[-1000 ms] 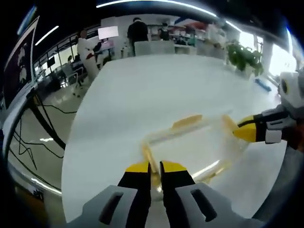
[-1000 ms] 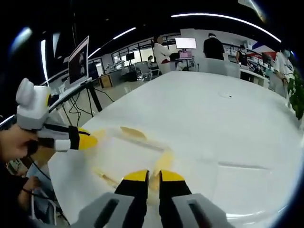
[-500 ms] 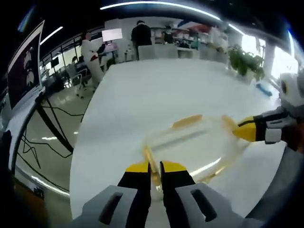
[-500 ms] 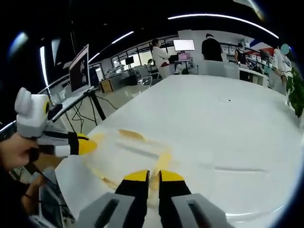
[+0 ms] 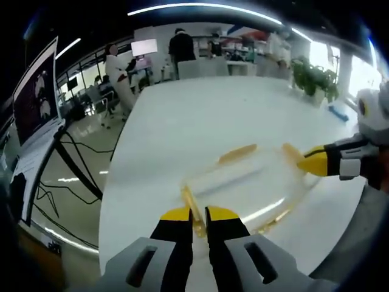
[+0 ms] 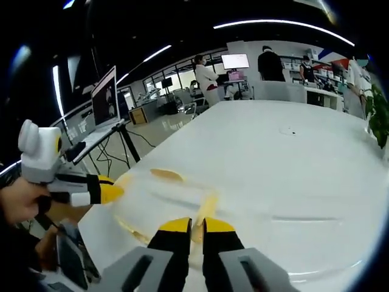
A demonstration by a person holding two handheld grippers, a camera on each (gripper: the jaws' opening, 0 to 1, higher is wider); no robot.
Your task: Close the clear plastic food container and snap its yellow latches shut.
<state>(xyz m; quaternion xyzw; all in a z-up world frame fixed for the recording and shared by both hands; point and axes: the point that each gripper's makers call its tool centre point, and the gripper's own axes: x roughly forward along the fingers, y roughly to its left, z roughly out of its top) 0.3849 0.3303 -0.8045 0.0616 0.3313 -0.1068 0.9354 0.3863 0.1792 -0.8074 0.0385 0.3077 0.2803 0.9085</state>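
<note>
1. Left gripper (image 5: 199, 214): jaws nearly together, pinching a yellow latch (image 5: 190, 201) at the near-left end of the clear plastic food container (image 5: 249, 188).
2. Right gripper (image 6: 193, 225): jaws nearly together, gripping the opposite end latch (image 6: 206, 207).
3. Container: one, lid on, contents not discernible, on the white table (image 5: 194, 115).
4. Latches: four.

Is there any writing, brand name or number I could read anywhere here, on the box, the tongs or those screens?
No text can be read anywhere.
Clear container: no label or print shows.
Yellow latches: plain.
Left tongs and right tongs: no marking to be seen.
Wall screen: lit, too small and blurred.
Monitor on a stand: a picture, no legible words.
</note>
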